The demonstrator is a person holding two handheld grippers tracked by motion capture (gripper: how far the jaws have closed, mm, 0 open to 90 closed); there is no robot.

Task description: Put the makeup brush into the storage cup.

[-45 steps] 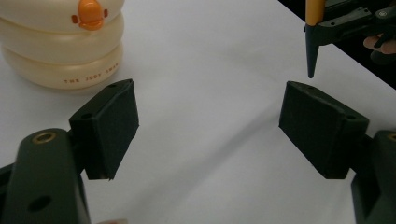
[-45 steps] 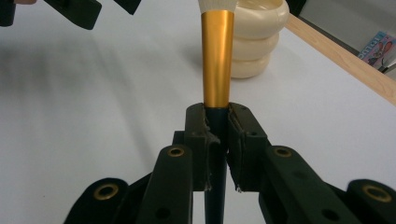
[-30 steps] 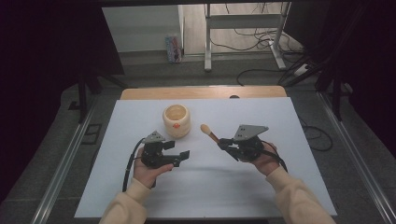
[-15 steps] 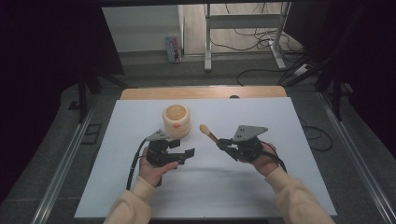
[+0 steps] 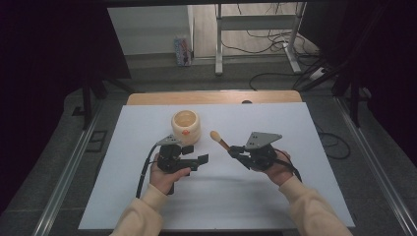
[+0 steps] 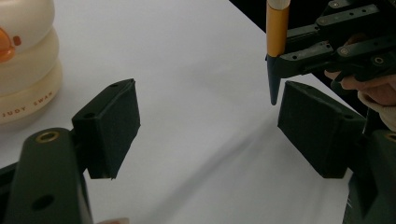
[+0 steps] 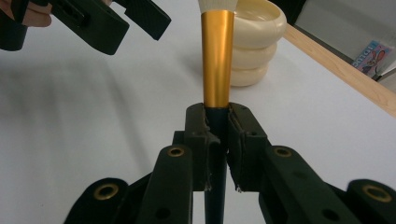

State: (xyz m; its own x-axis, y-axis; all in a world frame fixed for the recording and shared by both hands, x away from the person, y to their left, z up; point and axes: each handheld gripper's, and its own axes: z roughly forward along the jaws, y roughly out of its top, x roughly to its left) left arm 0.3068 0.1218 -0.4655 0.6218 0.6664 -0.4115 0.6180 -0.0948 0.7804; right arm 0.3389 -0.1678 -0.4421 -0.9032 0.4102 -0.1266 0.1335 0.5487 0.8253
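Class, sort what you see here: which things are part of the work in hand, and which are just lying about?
In the job:
- gold-and-dark-handled makeup brush, clamped in the right claw
- cream ribbed round holder on the white table sheet
- left claw, open

Lying about:
- small printed carton on the floor
- cables beyond the table
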